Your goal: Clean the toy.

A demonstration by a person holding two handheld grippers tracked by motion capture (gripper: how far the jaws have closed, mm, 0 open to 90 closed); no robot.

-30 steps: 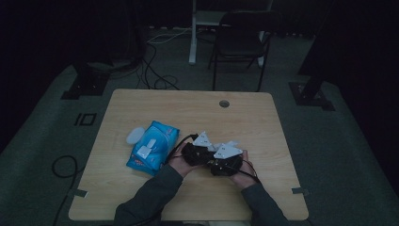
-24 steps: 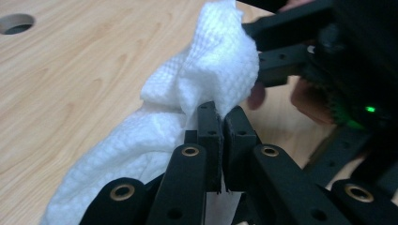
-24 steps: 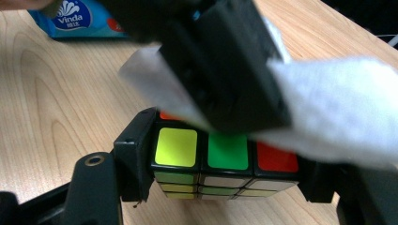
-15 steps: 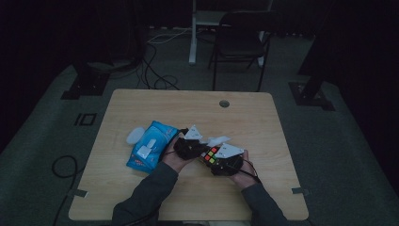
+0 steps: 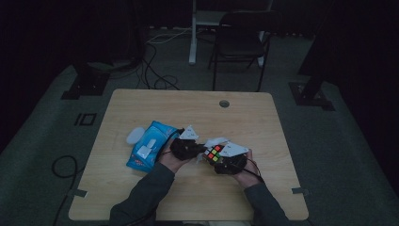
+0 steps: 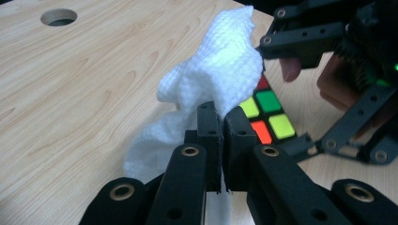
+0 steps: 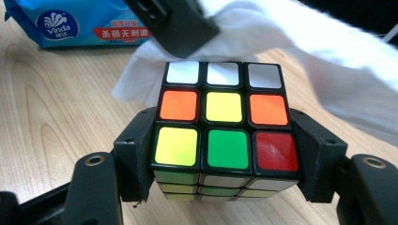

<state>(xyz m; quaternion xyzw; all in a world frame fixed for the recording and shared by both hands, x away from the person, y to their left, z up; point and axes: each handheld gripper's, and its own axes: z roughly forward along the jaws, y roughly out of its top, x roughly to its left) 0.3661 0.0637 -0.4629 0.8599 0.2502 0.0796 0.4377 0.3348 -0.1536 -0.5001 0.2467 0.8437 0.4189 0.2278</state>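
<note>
Your right gripper [image 7: 224,154] is clamped on a puzzle cube [image 7: 224,119], 1 black jaw pressed against each side of it at the bottom of the right gripper view. The cube's upper face shows 9 stickers: 3 white along the top row, orange, yellow, orange in the middle row, and yellow, green, red in the row nearest you.

Your left gripper [image 6: 220,126] has its jaws brought together on a white wipe [image 6: 211,84], pinching a fold of it in the lower middle of the left gripper view. The wipe bunches up above the jaws and drapes down to the wooden table [image 6: 84,84] at the lower left of that frame. Just right of the jaws you see the cube's green, yellow, orange and red stickers, with the wipe touching the cube's upper corner.

In the high view, both of your hands sit in the lower middle of the frame, close together, the left gripper [image 5: 188,147] at the left and the right gripper [image 5: 230,160] at the right with the cube [image 5: 214,153] between them. A blue pack of wipes [image 5: 149,147] lies flat on the table just left of your left hand. A round hole [image 5: 224,103] sits in the tabletop towards the upper middle.
</note>
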